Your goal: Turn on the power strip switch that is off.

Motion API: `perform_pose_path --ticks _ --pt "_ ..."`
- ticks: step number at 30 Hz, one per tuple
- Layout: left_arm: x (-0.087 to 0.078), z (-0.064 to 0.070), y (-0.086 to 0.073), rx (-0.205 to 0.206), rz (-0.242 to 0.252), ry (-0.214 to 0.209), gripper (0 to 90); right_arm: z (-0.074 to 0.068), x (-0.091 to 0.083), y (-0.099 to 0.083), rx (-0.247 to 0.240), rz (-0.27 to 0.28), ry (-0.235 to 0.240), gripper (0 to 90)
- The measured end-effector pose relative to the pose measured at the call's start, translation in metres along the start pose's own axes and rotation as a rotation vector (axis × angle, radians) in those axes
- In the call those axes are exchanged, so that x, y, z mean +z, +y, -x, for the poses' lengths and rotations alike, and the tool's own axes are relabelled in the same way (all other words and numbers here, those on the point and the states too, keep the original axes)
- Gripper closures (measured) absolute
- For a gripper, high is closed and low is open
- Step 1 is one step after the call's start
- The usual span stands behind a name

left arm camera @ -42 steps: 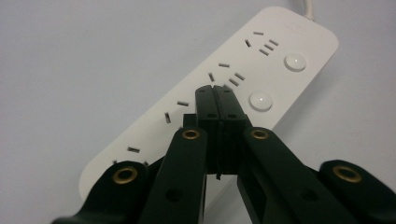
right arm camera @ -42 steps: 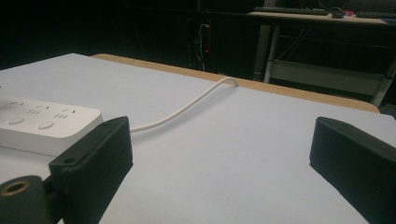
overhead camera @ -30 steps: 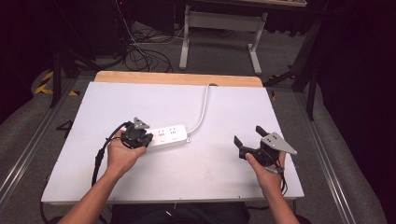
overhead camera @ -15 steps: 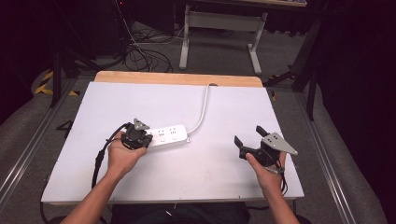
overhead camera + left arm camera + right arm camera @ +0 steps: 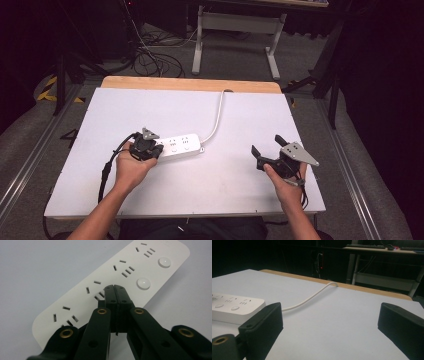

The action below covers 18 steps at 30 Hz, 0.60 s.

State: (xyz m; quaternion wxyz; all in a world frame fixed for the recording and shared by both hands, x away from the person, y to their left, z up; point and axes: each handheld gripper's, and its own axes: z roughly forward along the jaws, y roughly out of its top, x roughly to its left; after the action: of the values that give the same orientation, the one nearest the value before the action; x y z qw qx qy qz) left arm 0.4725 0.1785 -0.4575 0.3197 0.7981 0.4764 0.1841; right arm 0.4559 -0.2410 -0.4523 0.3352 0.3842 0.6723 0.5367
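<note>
A white power strip lies flat near the middle of the white table, its white cord running to the far edge. My left gripper is shut with nothing between its jaws, and its tips rest over the strip's left part. In the left gripper view the closed tips sit over the sockets of the strip, beside two round white buttons. My right gripper stands open at the right, apart from the strip, holding nothing. The cord curves ahead of it.
A wooden strip borders the table's far edge. Beyond it are a desk frame and loose cables on the floor. Metal rails run along both sides of the table.
</note>
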Motion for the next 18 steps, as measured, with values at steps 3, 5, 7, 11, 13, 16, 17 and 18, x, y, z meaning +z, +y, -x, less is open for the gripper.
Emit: perform_pose_path --ticks 3,5,7,11,13,16,17,18 --pt "0.000 0.000 0.000 -0.003 -0.001 -0.011 90.0 0.000 0.000 0.000 -0.003 0.002 0.000 6.3" --pt "0.001 0.004 0.000 0.019 -0.002 0.015 90.0 0.000 0.000 0.000 -0.004 0.003 -0.002 6.3" --pt "0.002 0.008 0.001 0.051 -0.001 0.038 90.0 0.000 0.000 0.000 -0.002 0.003 -0.003 6.3" --pt "0.002 0.010 0.000 0.057 -0.004 0.050 90.0 0.000 -0.001 0.000 -0.002 0.000 -0.005 6.3" --pt "0.002 0.010 0.000 0.051 -0.008 0.049 90.0 0.000 -0.001 0.000 -0.002 0.001 -0.006 6.3" --pt "0.002 0.010 0.000 0.055 -0.008 0.048 90.0 0.000 -0.002 0.000 0.001 0.003 -0.005 6.3" --pt "0.002 0.010 0.000 0.055 -0.007 0.046 90.0 0.000 -0.002 0.000 0.000 0.003 -0.005 6.3" --pt "0.002 0.010 0.000 0.054 -0.011 0.046 90.0 0.000 -0.002 0.000 0.000 0.003 -0.005 6.3"
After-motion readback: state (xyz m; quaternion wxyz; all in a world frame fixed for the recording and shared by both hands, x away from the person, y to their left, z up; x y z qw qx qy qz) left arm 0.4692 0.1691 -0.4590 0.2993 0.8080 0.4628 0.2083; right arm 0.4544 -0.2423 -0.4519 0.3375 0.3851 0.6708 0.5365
